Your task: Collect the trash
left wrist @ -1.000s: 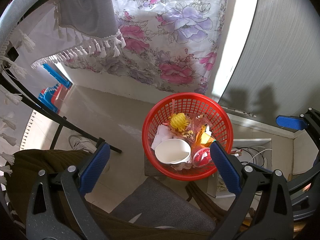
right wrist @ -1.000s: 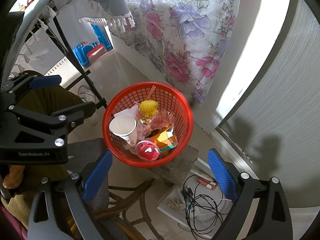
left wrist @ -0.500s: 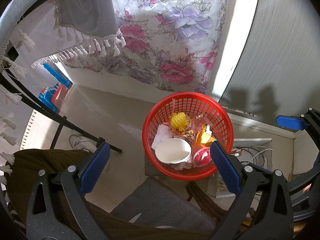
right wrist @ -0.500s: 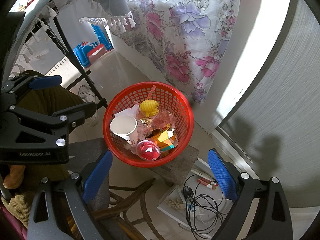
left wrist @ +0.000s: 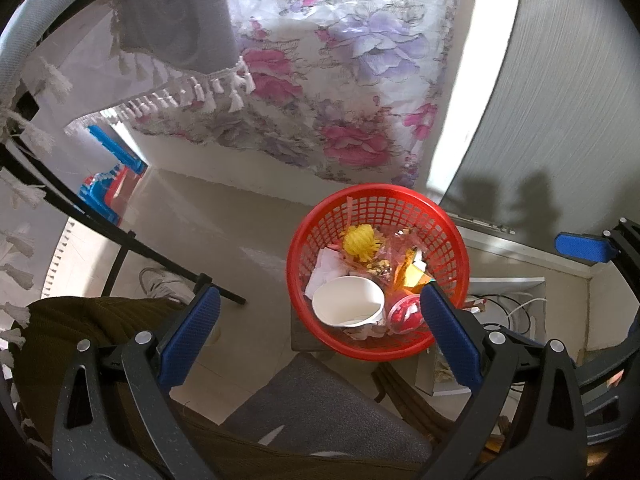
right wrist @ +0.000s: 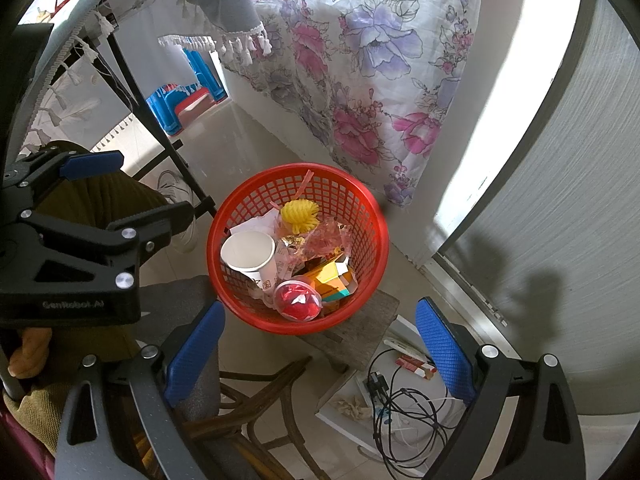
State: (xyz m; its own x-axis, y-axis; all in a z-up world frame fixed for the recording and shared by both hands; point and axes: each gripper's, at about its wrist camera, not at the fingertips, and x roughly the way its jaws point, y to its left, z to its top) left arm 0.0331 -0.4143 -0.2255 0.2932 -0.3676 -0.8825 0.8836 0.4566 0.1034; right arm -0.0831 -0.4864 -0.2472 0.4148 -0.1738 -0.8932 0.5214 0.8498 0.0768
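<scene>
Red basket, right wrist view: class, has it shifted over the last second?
No. The red basket sits where it did against the floral cloth and grey stool.

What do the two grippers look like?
Both match: the left gripper and right gripper each have black angular plastic arms with triangular cutouts and silver screw heads, ending in blue fingers with a diamond-textured face. In the right wrist view, the left gripper's body carries faint grey "GenRobot.AI" lettering. No cables or sleeves show.
</scene>
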